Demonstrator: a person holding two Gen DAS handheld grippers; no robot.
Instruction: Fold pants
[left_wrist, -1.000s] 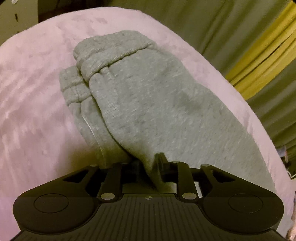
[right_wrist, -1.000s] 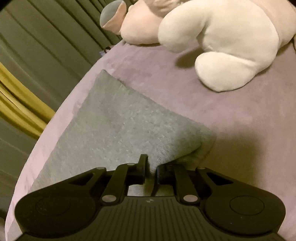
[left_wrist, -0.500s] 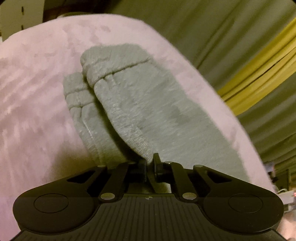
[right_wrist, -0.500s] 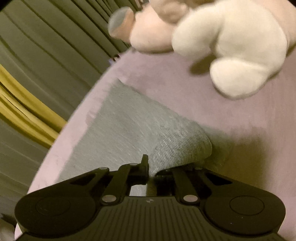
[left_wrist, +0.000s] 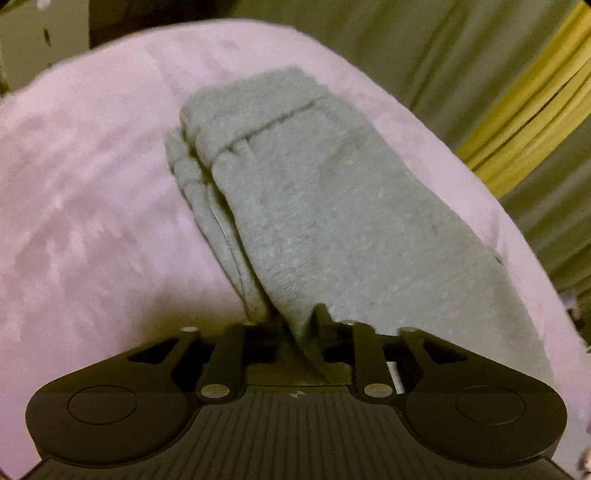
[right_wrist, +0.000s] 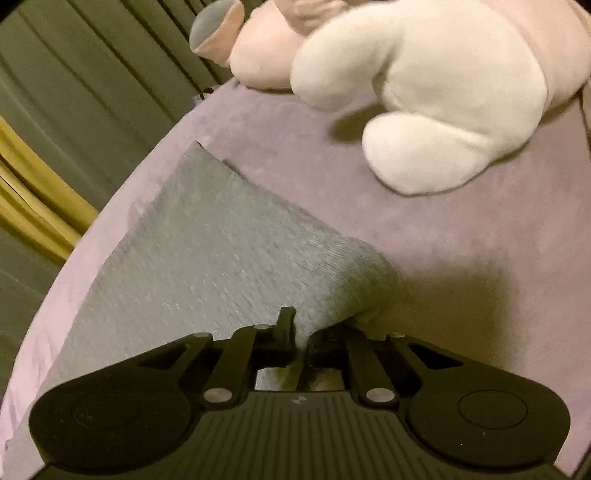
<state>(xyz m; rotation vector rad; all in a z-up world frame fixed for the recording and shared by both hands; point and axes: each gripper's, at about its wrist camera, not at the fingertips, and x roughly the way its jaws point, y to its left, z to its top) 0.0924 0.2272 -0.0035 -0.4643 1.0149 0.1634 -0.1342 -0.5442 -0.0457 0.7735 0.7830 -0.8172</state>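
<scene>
Grey sweatpants lie folded on a pink plush bed cover, the ribbed cuffs at the far end. My left gripper is shut on the near edge of the pants. In the right wrist view the same grey pants spread out to the left, and my right gripper is shut on a lifted corner of them. The fabric hides part of each gripper's fingers.
A large white and pink plush toy lies on the bed cover beyond the pants. Green curtains with a yellow band hang past the bed's edge.
Both views have shifted a little while the grippers keep hold of the pants. The pants now sit more to the right in the left wrist view. The grip is unchanged.
</scene>
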